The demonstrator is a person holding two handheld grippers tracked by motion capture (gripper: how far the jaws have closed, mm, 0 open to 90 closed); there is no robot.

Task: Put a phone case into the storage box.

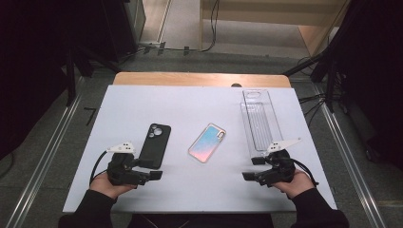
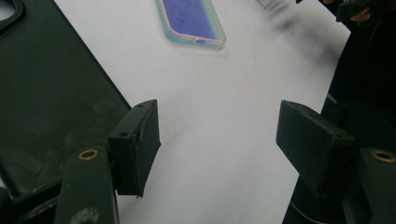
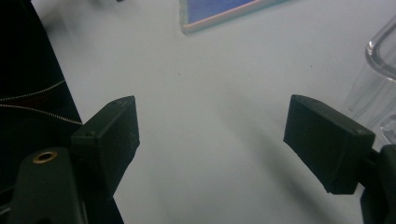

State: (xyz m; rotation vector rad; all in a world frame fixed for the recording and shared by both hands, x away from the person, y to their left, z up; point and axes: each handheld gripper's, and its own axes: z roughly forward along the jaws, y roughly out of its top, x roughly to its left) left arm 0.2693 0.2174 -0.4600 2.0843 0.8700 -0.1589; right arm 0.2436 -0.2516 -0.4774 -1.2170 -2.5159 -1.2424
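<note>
I held the left hand-held gripper [image 1: 148,169] low over the near left part of the white bench [image 1: 190,190]; its jaws stood wide apart with nothing between them, and it sat just beside the near end of the black phone case [image 1: 154,145]; in the left gripper view that case [image 2: 51,93] lay flat at the left, just past the left jaw. My right hand-held gripper [image 1: 252,168] rested near the bench's near right side, likewise released, its jaws spread over bare white surface [image 3: 210,93]; the clear phone case [image 1: 259,121] lay lengthwise just beyond it, running toward the far edge; in the right gripper view a curved transparent edge [image 3: 380,56] showed beside the right jaw. Between the two cases, near the middle of the bench, lay the iridescent pink-and-blue phone case [image 1: 207,142], tilted diagonally and well apart from both grippers; its end appeared at the top of the left gripper view [image 2: 191,21] and of the right gripper view [image 3: 224,11]. My hands [image 1: 108,185] gripped each tool from the near edge.
</note>
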